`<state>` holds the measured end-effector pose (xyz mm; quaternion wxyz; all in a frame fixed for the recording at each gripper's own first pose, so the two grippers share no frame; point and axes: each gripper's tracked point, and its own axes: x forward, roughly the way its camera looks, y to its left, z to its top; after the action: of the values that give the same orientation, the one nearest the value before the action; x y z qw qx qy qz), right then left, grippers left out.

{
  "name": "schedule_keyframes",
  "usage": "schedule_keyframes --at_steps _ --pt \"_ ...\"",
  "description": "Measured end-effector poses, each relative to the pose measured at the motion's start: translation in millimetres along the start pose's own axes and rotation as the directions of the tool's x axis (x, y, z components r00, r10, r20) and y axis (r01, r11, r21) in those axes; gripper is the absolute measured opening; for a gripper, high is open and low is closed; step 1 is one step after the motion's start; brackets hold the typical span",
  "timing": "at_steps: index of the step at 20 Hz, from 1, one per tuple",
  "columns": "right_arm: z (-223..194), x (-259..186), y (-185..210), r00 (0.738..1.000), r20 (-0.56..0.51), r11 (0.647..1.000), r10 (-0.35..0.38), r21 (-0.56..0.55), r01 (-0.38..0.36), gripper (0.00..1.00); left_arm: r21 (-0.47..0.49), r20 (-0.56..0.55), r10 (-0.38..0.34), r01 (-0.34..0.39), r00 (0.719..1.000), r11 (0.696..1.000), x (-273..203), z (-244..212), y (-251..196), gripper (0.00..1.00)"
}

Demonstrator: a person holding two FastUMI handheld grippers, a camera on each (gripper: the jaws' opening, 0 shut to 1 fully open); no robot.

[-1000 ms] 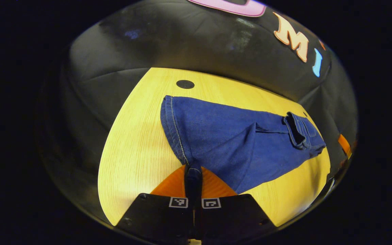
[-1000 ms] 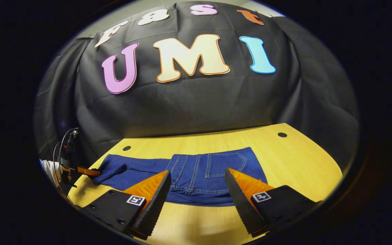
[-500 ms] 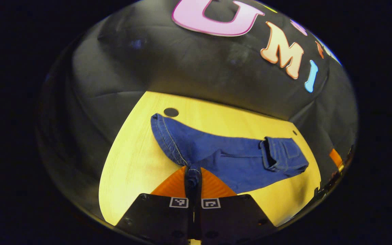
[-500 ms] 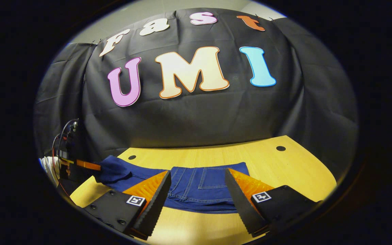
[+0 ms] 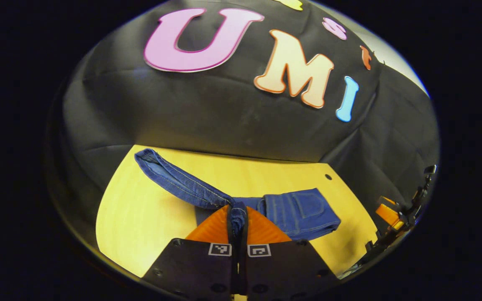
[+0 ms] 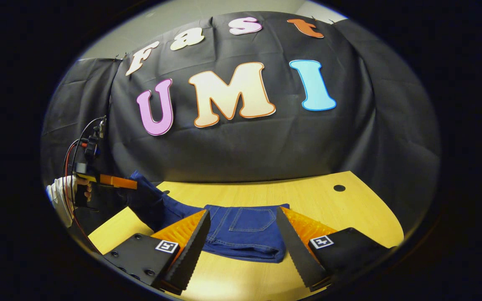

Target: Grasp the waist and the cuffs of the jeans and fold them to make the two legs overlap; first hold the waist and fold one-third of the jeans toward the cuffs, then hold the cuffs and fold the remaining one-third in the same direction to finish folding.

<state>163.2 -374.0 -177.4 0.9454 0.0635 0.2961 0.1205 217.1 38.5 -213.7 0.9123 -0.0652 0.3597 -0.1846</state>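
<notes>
The blue jeans (image 6: 245, 232) lie on the wooden table (image 6: 320, 200), their waist part folded flat with a back pocket facing up (image 5: 303, 213). My left gripper (image 5: 237, 221) is shut on the cuff end (image 5: 174, 179), which hangs lifted above the table and trails down to the folded part. In the right gripper view the left gripper (image 6: 117, 182) holds that cloth up at the left, with a hand (image 6: 63, 194) behind it. My right gripper (image 6: 243, 246) stands open just in front of the folded jeans, nothing between its fingers.
The black booth wall (image 6: 241, 142) rises right behind the table's far edge. Small dark holes sit in the tabletop near the back corners (image 6: 339, 188) (image 5: 328, 177). Cables (image 6: 78, 154) hang from the left gripper. Bare wood lies to the right of the jeans.
My left gripper has risen and carried the cuffs up and toward the waist end, so the legs now lift off the table. The right gripper has drawn back a little, staying open.
</notes>
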Motion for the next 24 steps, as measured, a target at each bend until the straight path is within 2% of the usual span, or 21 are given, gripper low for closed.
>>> schedule_keyframes --at_steps 8,15,20,24 --pt "7 -39 -72 0.998 0.009 0.998 -0.062 0.029 0.062 0.98 0.041 0.007 -0.121 0.121 0.993 0.992 48 20 -116 0.0" --pt "9 -60 -124 0.993 0.006 0.992 -0.119 0.034 0.119 0.98 0.056 -0.03 -0.202 0.204 0.979 0.977 102 -2 -181 0.0" --pt "1 -70 -153 0.99 -0.013 0.989 -0.144 0.033 0.144 0.98 0.055 -0.064 -0.202 0.206 0.977 0.977 139 -47 -211 0.02" --pt "-9 -73 -168 0.99 -0.038 0.991 -0.133 0.025 0.134 0.98 0.086 -0.126 -0.171 0.183 0.977 0.979 166 -95 -227 0.0"
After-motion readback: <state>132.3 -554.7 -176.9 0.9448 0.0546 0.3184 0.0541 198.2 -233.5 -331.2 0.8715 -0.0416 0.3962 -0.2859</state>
